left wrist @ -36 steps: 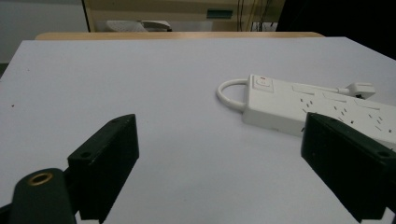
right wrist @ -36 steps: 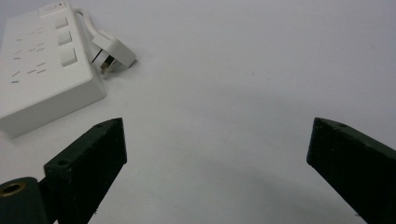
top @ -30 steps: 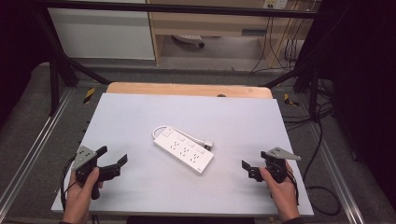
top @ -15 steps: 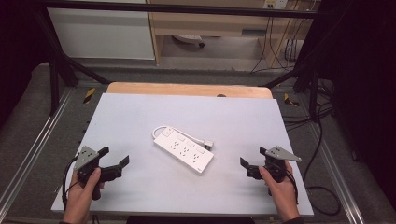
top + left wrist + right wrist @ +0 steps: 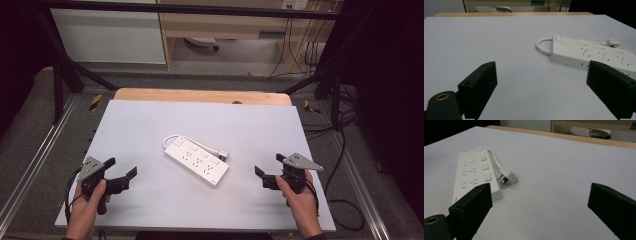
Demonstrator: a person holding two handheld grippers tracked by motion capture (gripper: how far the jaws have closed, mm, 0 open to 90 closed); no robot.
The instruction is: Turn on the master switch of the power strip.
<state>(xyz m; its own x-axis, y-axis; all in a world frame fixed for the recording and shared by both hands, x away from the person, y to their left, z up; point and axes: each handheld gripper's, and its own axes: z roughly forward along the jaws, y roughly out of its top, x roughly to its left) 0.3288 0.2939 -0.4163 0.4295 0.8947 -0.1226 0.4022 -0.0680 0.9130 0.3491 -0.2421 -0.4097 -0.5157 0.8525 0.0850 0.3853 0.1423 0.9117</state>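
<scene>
**White power strip lying mid-table between two wide-open grippers**

A matte pale-grey table point(image 5: 150, 125) with a wooden far edge is spanning the frame's middle. A smooth white rectangular power strip point(image 5: 196, 160) is lying diagonally at centre, its short cord point(image 5: 205, 146) looping to a plug point(image 5: 223, 154) alongside. Lower left, the left gripper point(image 5: 121, 168) is holding its blocky black jaws wide apart; lower right, the right gripper point(image 5: 271, 165) is doing likewise.

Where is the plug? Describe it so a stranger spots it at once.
Start at the grey table; near its middle lies a white power strip. Along the strip's far side runs its short cord, ending in the white plug, a small block lying flat on the table.
</scene>
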